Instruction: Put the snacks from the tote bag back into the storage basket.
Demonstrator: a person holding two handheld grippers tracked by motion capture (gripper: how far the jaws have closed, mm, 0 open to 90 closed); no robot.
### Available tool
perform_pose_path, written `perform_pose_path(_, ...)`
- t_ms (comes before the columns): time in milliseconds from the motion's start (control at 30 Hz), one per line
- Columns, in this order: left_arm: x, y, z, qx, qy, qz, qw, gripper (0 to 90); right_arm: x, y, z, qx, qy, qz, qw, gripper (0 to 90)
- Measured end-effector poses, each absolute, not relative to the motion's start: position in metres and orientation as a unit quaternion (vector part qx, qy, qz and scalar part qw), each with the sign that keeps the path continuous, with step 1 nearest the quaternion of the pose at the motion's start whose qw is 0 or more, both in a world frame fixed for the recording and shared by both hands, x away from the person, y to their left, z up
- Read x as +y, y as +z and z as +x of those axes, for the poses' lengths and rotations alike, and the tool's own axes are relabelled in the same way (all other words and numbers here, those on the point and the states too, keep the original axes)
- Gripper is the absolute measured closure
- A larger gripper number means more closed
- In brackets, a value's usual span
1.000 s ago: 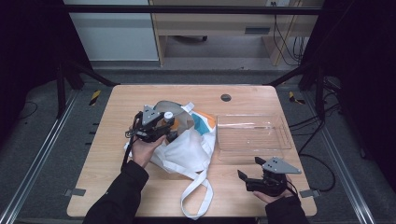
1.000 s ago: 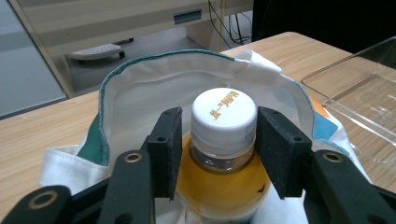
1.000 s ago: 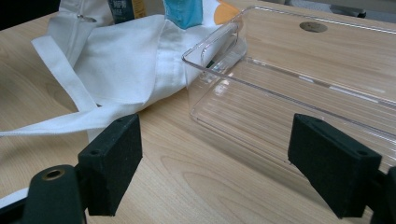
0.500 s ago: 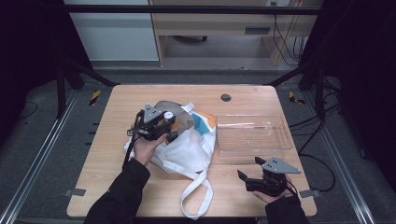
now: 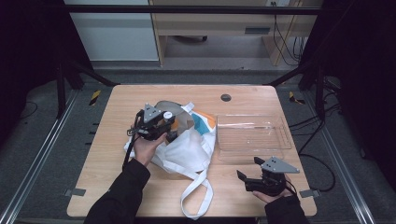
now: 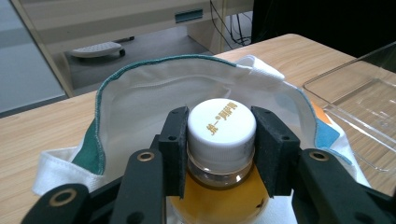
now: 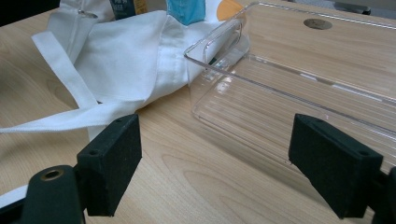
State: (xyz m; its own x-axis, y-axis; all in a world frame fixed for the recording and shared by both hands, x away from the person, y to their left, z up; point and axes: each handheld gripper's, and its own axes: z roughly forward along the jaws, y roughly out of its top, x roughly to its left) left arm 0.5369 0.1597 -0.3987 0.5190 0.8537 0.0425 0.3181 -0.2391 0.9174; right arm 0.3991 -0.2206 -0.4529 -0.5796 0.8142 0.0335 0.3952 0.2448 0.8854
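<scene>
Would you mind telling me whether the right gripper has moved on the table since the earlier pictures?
No. The right gripper lies at the same spot by the table's near edge, just below the clear tray's near right corner, jaws open.

The far strip of the surface [image 5: 140,95] lies bare apart from a small dark round fitting [image 5: 226,97], so a hand could pass along it freely. In the middle the white cloth bag [image 5: 187,149] spreads wide, its strap [image 5: 198,196] trailing to the near edge and cutting the near lane. To the right the clear plastic tray [image 5: 252,137] touches the bag, leaving no gap between them. The near left corner and the left edge are open. The right tongs [image 5: 247,173] occupy the near right corner.
</scene>
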Motion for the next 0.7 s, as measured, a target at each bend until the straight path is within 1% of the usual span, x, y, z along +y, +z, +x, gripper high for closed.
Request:
perform_pose_path(233,0.164,-0.393,0.535,0.402,0.293,0.727,0.473,58.8,-0.220,-0.453,0.399,0.758,0.466,0.399,0.224,17.4)
perform_pose_path(700,0.182,-0.357,0.523,0.416,0.302,0.699,0.496,58.8,-0.220,-0.453,0.399,0.758,0.466,0.398,0.223,17.4)
